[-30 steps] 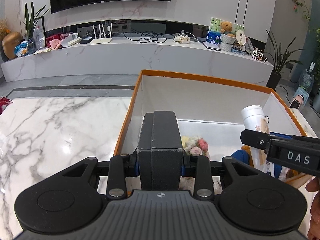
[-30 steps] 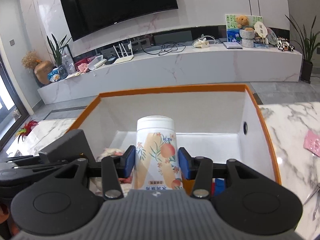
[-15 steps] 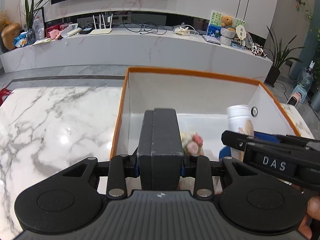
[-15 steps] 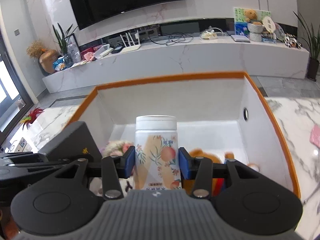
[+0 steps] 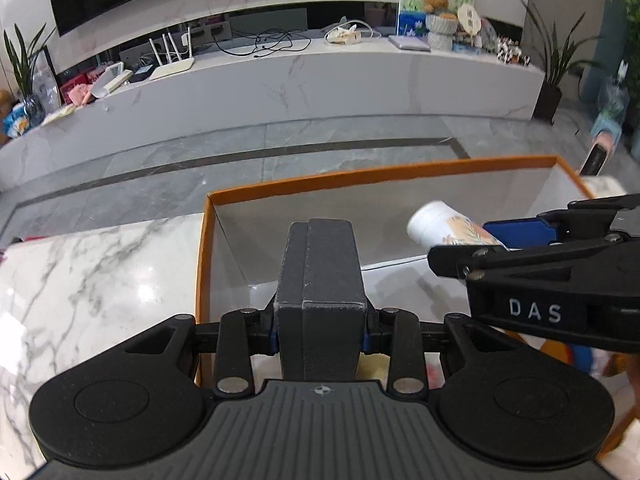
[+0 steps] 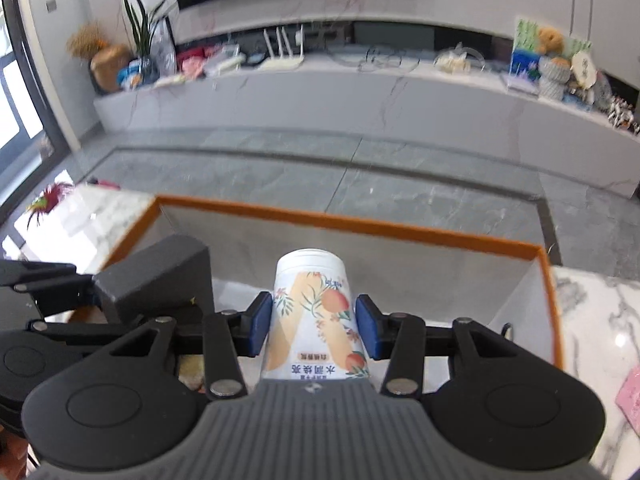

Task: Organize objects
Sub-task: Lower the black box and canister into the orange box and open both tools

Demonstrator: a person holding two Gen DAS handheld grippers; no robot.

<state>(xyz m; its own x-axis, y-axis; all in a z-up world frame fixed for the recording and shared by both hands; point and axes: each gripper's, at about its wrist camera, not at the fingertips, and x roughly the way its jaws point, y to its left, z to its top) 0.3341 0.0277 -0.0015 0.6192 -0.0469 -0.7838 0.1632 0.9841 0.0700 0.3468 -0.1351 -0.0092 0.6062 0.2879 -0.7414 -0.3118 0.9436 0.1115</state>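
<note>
My left gripper (image 5: 320, 338) is shut on a dark grey box (image 5: 320, 280) and holds it over the left part of the orange-rimmed white storage box (image 5: 360, 178). My right gripper (image 6: 312, 326) is shut on a white bottle with peach print (image 6: 310, 304), held over the same storage box (image 6: 360, 226). In the left wrist view the bottle (image 5: 444, 226) shows tilted to the right, in the right gripper (image 5: 520, 240). In the right wrist view the grey box (image 6: 160, 276) and the left gripper (image 6: 60, 292) sit at the left.
The storage box stands on a white marble table (image 5: 100, 280). Soft toys lie at its bottom, mostly hidden. A pink card (image 6: 630, 396) lies on the table at the right. A long marble TV bench (image 5: 280, 80) with clutter runs across the room behind.
Both grippers have tilted downward over the storage box with their loads. The box floor and the toys have dropped out of sight behind the grippers.
</note>
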